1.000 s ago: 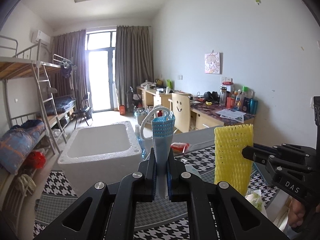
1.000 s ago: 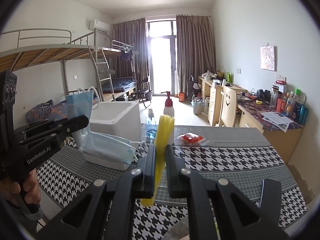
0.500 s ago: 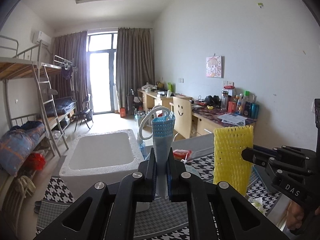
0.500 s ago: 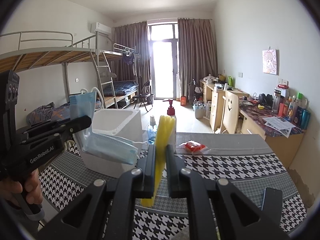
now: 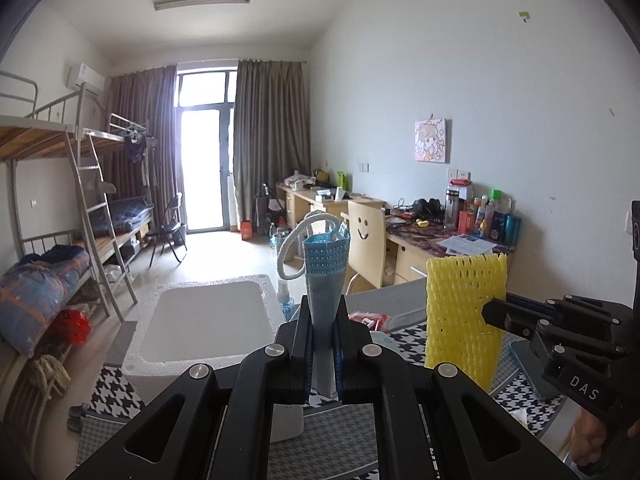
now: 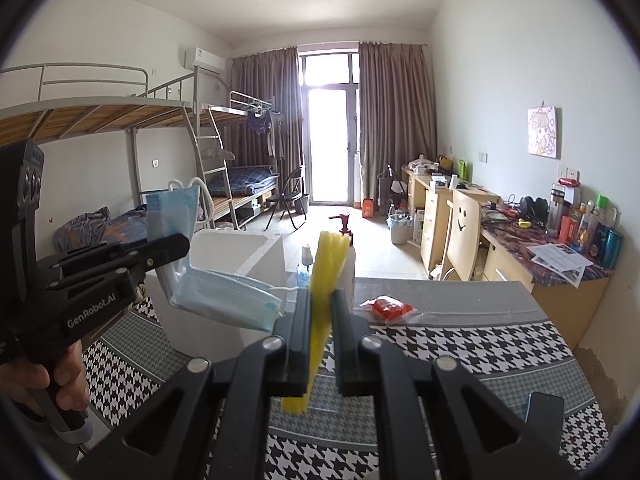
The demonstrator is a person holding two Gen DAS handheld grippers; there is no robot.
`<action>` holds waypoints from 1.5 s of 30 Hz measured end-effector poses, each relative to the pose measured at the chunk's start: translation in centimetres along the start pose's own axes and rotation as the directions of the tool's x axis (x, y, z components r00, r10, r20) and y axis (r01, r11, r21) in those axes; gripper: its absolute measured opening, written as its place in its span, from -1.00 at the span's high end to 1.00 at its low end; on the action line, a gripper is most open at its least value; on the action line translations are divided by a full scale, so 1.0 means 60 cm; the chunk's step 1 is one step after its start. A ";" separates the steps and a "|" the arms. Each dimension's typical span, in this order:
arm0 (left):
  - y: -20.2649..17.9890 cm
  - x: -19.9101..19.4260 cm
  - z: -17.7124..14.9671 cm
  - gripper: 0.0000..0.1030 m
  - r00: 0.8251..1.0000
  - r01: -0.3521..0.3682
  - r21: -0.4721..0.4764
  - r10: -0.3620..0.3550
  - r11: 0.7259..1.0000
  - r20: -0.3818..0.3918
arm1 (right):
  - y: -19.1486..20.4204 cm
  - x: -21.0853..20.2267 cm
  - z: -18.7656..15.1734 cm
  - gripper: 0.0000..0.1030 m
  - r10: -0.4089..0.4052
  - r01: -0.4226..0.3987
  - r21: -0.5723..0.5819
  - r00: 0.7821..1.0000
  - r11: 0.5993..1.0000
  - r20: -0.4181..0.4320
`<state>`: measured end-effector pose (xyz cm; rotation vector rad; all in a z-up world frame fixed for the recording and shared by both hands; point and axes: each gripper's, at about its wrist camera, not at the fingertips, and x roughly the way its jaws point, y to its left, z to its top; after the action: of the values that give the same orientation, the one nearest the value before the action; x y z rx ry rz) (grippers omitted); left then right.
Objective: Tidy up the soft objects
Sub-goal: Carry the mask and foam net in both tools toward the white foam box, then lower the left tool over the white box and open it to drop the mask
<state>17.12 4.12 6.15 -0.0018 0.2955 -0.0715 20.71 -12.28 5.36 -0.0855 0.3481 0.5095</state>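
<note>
Hand-held gripper (image 6: 320, 312) edge-on around foam net (image 6: 326, 280)

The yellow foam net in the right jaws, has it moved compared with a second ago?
No. The yellow foam net stands where it did against the red packet on the table.

Two matte black hand-held tools, both in plain sight

The left tool (image 5: 323, 344) shows angular black linkage arms with round silver screws and blue-edged pads; white "GenRobot.AI" lettering runs along its side. The right tool (image 6: 320, 336) has the same black arms and silver screws, with "DAS" in white on its flank.
</note>
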 end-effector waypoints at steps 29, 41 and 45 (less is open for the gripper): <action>0.060 0.031 0.052 0.84 0.992 -0.121 -0.026 0.122 0.992 0.025 | 0.016 0.042 0.056 0.76 0.037 -0.036 -0.038 0.999 0.999 0.026; 0.090 0.045 0.054 0.84 0.973 -0.228 -0.050 0.229 0.972 0.021 | 0.041 0.072 0.073 0.76 0.071 -0.070 -0.075 0.997 0.995 0.007; 0.104 0.055 0.054 0.84 0.964 -0.264 -0.054 0.265 0.963 0.003 | 0.048 0.078 0.075 0.76 0.082 -0.081 -0.085 0.997 0.993 0.005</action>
<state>21.66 10.07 8.22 -0.0155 0.2851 0.2021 24.47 -6.85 7.97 -0.1519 0.3223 0.6056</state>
